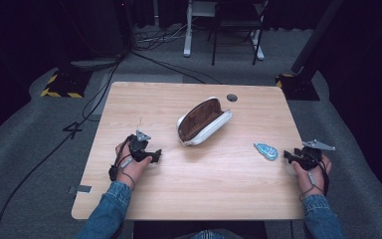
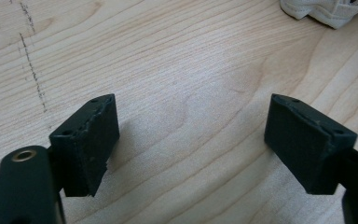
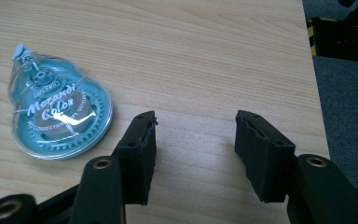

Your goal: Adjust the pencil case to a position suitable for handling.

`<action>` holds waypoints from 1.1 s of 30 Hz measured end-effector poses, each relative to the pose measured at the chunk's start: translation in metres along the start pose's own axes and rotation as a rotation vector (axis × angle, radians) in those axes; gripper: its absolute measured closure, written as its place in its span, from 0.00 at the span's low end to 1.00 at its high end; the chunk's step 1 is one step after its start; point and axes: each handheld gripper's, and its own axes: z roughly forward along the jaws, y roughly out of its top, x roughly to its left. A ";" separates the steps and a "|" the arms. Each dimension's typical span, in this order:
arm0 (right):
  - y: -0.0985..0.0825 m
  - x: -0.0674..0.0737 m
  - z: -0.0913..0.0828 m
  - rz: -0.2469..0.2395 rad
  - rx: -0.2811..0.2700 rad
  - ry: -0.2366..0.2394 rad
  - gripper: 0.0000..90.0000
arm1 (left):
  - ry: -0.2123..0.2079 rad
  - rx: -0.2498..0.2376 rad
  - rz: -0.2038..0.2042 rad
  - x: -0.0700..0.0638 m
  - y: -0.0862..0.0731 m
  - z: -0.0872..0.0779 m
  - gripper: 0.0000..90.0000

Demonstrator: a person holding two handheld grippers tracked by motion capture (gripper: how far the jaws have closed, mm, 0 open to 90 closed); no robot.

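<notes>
Tape (image 3: 58, 109) flat on table (image 1: 199, 189), right side, near edge, just left of right gripper (image 3: 193, 156); jaws apart, empty. Left gripper (image 2: 191, 144) apart, empty, near open case (image 1: 202, 121). Risk: slick flat shell skids off edge under pinch.

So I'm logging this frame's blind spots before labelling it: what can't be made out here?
- White fabric pencil case with brown lining: high view; its tilted opening hides whatever lies inside. In the left gripper view the top edge cuts it to a corner.
- Teal teardrop-shaped correction tape dispenser: small print is too fine to read in the right gripper view; too small for any lettering in the high view.
</notes>
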 end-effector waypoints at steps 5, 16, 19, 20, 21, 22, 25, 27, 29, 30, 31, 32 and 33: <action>0.000 0.000 0.000 0.000 -0.001 0.001 0.54 | -0.014 -0.014 -0.009 0.000 0.006 -0.003 0.25; 0.000 0.000 0.000 -0.003 -0.002 0.005 0.54 | -0.047 -0.083 0.004 -0.006 0.029 -0.021 0.26; 0.000 0.000 0.000 -0.004 -0.002 0.006 0.54 | -0.069 -0.106 0.011 -0.010 0.037 -0.024 0.26; 0.000 0.000 0.000 -0.004 -0.002 0.006 0.54 | -0.072 -0.111 0.015 -0.011 0.040 -0.025 0.26; 0.000 0.000 0.000 -0.004 -0.002 0.006 0.55 | -0.079 -0.119 0.013 -0.012 0.042 -0.025 0.26; 0.000 0.000 0.000 -0.004 -0.002 0.006 0.55 | -0.085 -0.120 0.015 -0.013 0.044 -0.025 0.26; 0.000 0.000 0.000 -0.004 -0.002 0.006 0.55 | -0.098 -0.130 0.017 -0.015 0.049 -0.023 0.26; 0.000 0.000 0.000 -0.004 -0.002 0.006 0.55 | -0.109 -0.133 0.019 -0.017 0.053 -0.021 0.26; 0.000 0.000 0.000 -0.004 -0.002 0.006 0.55 | -0.115 -0.142 0.021 -0.018 0.056 -0.020 0.26; 0.000 0.000 0.000 -0.004 -0.002 0.006 0.55 | -0.123 -0.149 0.019 -0.019 0.058 -0.019 0.26; 0.000 0.000 0.000 -0.004 -0.002 0.007 0.55 | -0.127 -0.154 0.016 -0.020 0.060 -0.019 0.26; 0.000 0.000 0.000 -0.004 -0.002 0.006 0.55 | -0.132 -0.159 0.018 -0.020 0.062 -0.018 0.26; 0.000 0.000 0.000 -0.004 -0.002 0.007 0.55 | -0.135 -0.162 0.020 -0.021 0.064 -0.018 0.26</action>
